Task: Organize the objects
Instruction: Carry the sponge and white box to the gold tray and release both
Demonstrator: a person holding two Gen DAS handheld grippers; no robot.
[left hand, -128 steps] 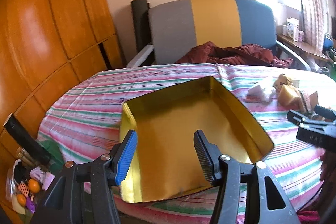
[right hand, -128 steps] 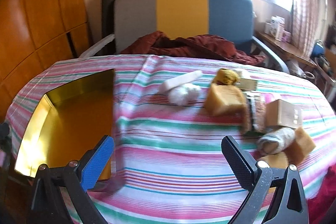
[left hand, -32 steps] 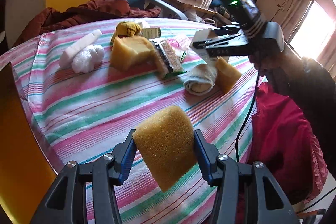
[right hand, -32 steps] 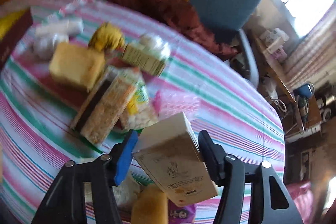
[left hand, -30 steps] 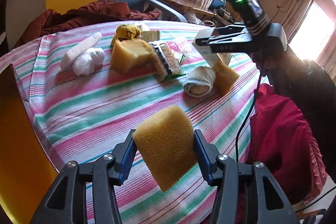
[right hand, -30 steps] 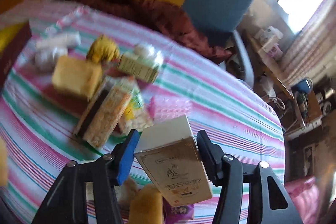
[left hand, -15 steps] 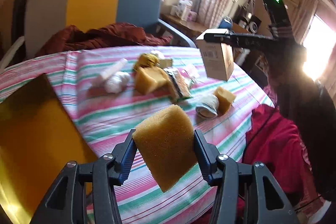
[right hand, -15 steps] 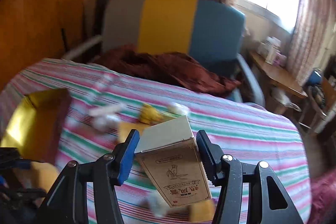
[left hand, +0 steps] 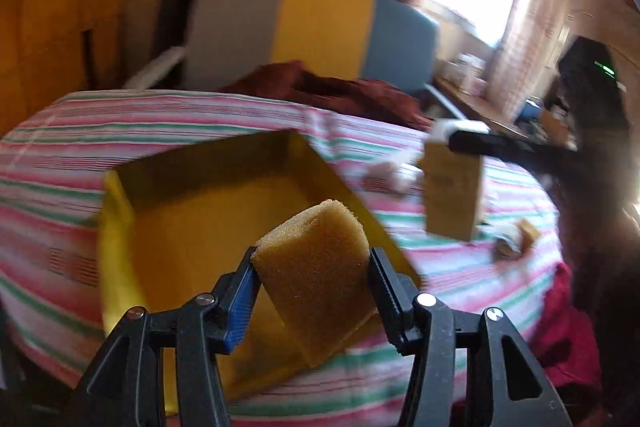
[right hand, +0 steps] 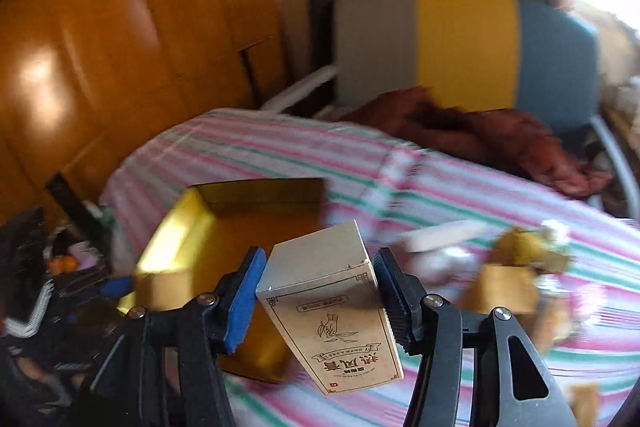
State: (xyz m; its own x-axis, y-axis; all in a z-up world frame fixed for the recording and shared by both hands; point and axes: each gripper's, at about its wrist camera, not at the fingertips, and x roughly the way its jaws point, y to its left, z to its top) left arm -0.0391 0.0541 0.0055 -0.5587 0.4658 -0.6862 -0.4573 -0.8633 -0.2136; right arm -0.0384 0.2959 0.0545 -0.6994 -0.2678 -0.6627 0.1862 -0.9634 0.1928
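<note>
Left claw [left hand: 310, 293] clamped on the sponge [left hand: 316, 279], dead centre low in its view, and the gold tray [left hand: 120, 227] lies right behind and below it on the striped bench [left hand: 60, 155]. Right claw [right hand: 318, 297] grips the carton [right hand: 334, 311]; there the tray [right hand: 172, 239] sits left of centre. I'd say the left is nearer.
</note>
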